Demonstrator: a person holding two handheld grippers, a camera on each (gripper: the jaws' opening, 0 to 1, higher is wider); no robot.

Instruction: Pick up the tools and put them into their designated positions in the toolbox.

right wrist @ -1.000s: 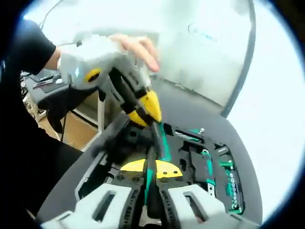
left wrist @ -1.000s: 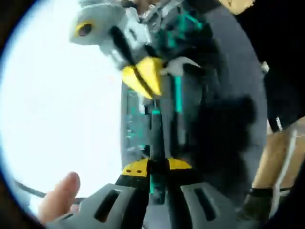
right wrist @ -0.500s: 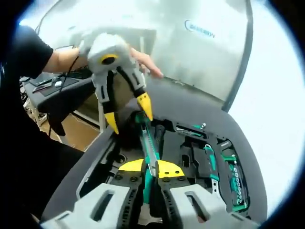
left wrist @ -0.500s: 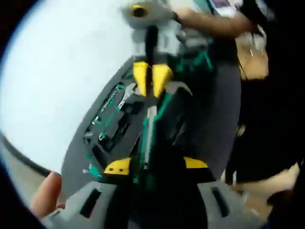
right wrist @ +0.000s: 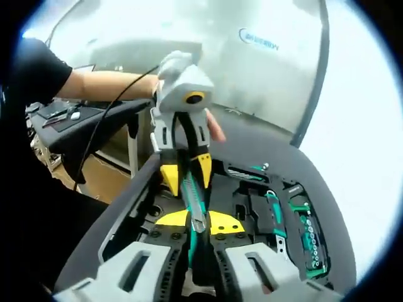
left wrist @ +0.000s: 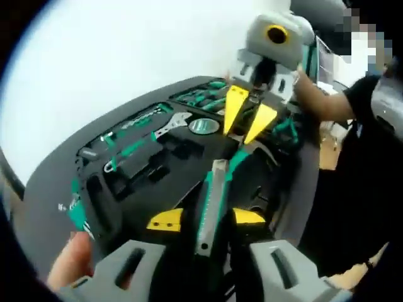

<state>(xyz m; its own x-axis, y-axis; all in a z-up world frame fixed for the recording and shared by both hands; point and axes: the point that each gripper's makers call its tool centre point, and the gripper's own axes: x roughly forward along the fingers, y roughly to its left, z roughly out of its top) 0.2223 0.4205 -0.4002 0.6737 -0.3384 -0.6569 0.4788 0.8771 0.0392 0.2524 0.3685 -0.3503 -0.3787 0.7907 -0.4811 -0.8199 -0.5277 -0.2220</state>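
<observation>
A green and silver utility knife (left wrist: 211, 195) hangs over the open toolbox (left wrist: 145, 163), a black foam tray with tool-shaped cutouts. In the right gripper view my right gripper (right wrist: 199, 220) is shut on the utility knife (right wrist: 192, 201). The knife's far end reaches between the yellow tips of my left gripper (right wrist: 187, 174), which come down from above. In the left gripper view my left gripper (left wrist: 206, 219) stands open, its pads well clear of the knife on both sides. My right gripper (left wrist: 249, 115) faces it from the upper right.
Green-handled tools fill other cutouts: a wrench (left wrist: 167, 126), a round green-faced tool (left wrist: 203, 126), a bit row (right wrist: 306, 245). The toolbox (right wrist: 264, 214) lies on a white table (left wrist: 94, 63). A person's arm (right wrist: 107, 82) and a thumb (left wrist: 69, 264) show.
My left gripper was shut on the knife a second ago; it has let go and now stands open around it. The right gripper has kept hold throughout. Both views have swung.
</observation>
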